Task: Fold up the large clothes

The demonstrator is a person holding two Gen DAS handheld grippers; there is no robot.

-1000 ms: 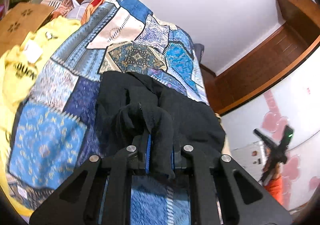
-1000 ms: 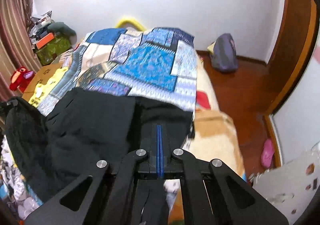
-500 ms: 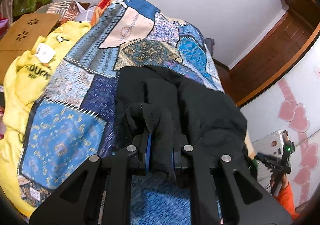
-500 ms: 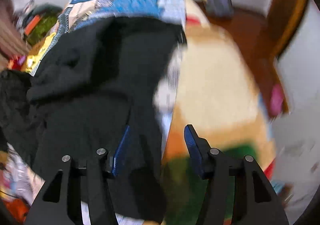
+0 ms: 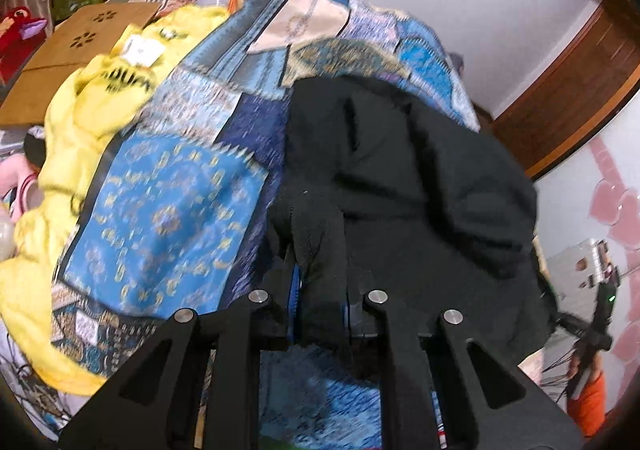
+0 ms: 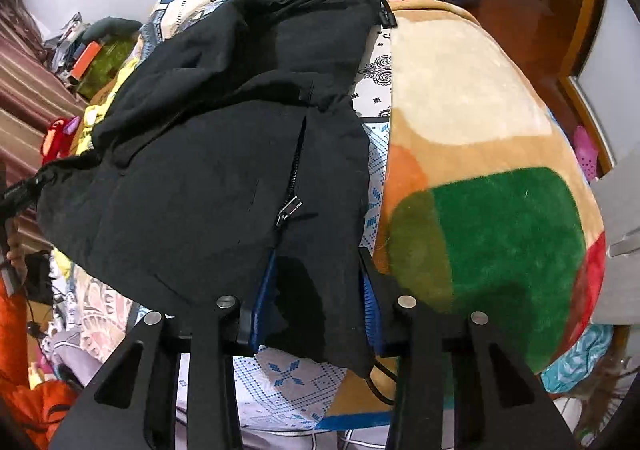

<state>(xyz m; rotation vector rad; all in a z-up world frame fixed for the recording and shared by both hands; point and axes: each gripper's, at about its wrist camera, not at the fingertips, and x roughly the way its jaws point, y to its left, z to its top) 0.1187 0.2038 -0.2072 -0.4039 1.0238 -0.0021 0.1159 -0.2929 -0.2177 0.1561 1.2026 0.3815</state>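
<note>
blue patchwork bedspread [image 5: 168, 210]; yellow garment [image 5: 76, 118] at its edge; plush colour-block blanket [image 6: 480, 154]; cardboard box [image 5: 80, 46]

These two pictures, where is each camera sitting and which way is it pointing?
Left wrist view: sits on the left gripper, looking along its fingers, which pinch a bunch of the black jacket lying on the blue patchwork bedspread.
Right wrist view: sits on the right gripper, looking up the bed; its jaws are open around the jacket's hem, the fleece blanket beside it.
Shared: the same jacket and bedspread.
</note>
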